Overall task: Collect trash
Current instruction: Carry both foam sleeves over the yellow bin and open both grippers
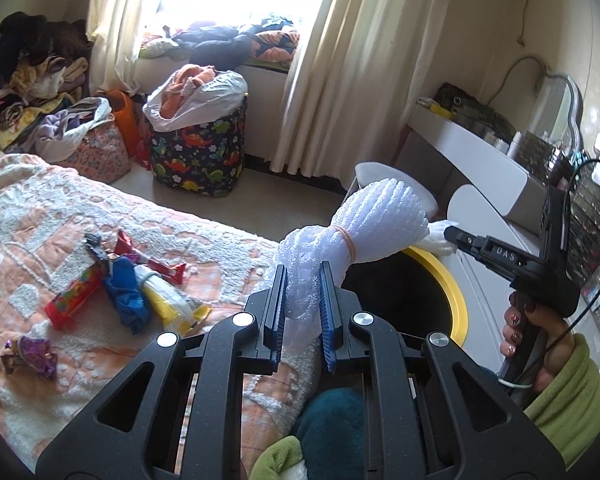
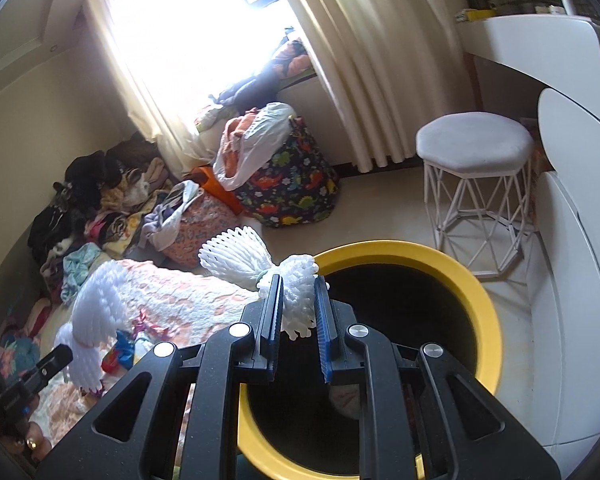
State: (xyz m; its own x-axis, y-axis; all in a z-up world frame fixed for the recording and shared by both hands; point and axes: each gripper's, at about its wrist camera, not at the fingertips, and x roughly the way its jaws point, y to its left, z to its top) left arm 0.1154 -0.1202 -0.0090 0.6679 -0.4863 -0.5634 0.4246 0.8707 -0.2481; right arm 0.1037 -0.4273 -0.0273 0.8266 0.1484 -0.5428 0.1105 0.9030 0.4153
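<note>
My left gripper (image 1: 303, 270) is shut on a white foam net bundle (image 1: 364, 224) tied with a rubber band, held above the bed's edge beside the yellow-rimmed bin (image 1: 456, 300). My right gripper (image 2: 297, 283) is shut on a second white foam net bundle (image 2: 240, 256), held over the left rim of the bin (image 2: 484, 304), whose inside is dark. Several wrappers lie on the bedspread: a red candy tube (image 1: 74, 298), a blue wrapper (image 1: 128, 292), a yellow-white packet (image 1: 170, 300), a red bar wrapper (image 1: 156, 262) and a purple wrapper (image 1: 30, 356). The left gripper and its bundle (image 2: 96, 312) also show in the right wrist view.
The bed with an orange and white spread (image 1: 40, 208) fills the left. A dinosaur-print hamper (image 1: 198, 152), clothes piles (image 1: 32, 80) and curtains (image 1: 340, 60) stand behind. A white stool (image 2: 474, 148) and white dresser (image 2: 560, 240) flank the bin. A green and teal plush (image 1: 324, 432) lies below the left gripper.
</note>
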